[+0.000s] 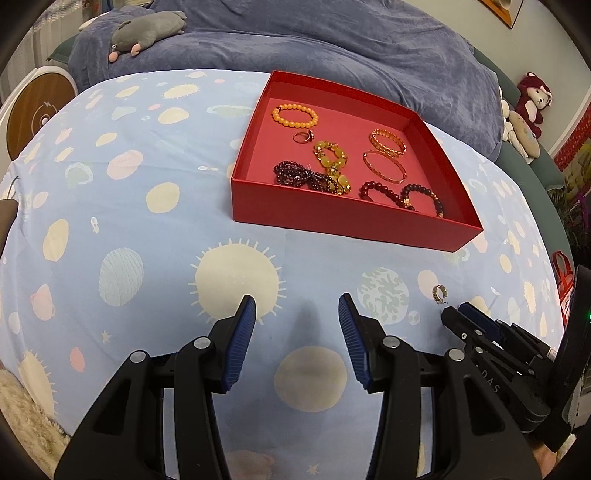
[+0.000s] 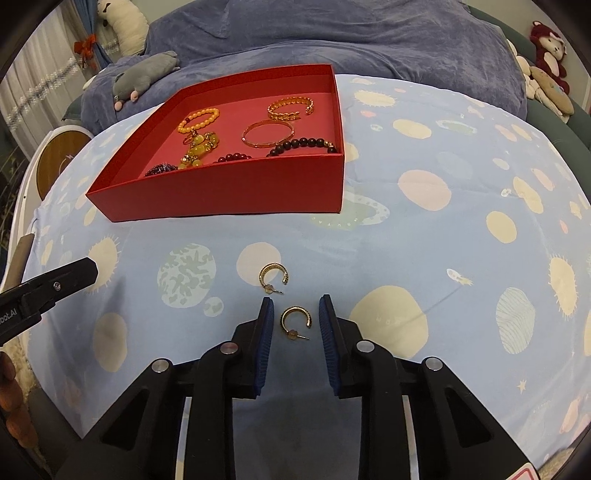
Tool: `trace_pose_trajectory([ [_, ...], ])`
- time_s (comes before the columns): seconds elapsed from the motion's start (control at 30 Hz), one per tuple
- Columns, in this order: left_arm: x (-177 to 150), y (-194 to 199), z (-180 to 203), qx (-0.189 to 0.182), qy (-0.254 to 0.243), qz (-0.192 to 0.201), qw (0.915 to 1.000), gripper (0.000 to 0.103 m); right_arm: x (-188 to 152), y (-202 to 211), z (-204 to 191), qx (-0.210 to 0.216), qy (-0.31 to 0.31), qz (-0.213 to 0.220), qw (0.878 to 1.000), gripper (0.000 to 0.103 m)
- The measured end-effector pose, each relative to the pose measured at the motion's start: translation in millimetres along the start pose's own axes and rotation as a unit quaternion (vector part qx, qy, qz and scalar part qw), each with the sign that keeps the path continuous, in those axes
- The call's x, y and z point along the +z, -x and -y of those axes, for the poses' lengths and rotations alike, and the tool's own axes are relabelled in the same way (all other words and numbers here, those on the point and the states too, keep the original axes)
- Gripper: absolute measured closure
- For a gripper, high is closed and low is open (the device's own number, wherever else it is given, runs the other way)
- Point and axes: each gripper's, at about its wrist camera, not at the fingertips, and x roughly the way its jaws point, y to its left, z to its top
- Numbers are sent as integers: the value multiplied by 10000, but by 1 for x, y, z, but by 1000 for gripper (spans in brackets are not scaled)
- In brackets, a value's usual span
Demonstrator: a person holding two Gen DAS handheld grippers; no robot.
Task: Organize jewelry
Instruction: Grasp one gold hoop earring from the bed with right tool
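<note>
Two gold hoop earrings lie on the planet-print cloth in the right wrist view. The near earring (image 2: 295,321) sits between the blue pads of my right gripper (image 2: 295,300), with a gap on each side, so the pads do not touch it. The far earring (image 2: 274,277) lies just beyond the fingertips. Further back, the red box (image 2: 229,195) holds bead bracelets, gold bangles (image 2: 267,133) and a ring. In the left wrist view my left gripper (image 1: 297,301) hangs open over bare cloth. To its right are one earring (image 1: 438,294), my right gripper (image 1: 458,314) and the red box (image 1: 332,218).
Behind the cloth lies a rumpled blue blanket (image 1: 332,40) with a grey plush toy (image 1: 147,29) on it. A round wood-topped stand (image 1: 37,107) is at the far left, and plush toys (image 1: 532,99) are at the far right. A red bag (image 1: 563,288) is past the right edge.
</note>
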Motion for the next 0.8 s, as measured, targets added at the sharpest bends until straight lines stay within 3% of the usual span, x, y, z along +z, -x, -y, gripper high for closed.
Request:
trace_pose_trajectory([
  [0.07, 0, -1, 1, -8, -6, -14, 10000, 58, 0, 1, 3, 2, -41, -7, 10000, 87],
  [0.4, -3, -5, 18, -108, -163, -85, 9998, 58, -8, 14, 14, 88, -322, -56, 9994, 87],
  [0.8, -7, -27, 90, -590, -553, -253, 9964, 58, -19, 44, 53, -20, -814, -25, 9967, 87],
])
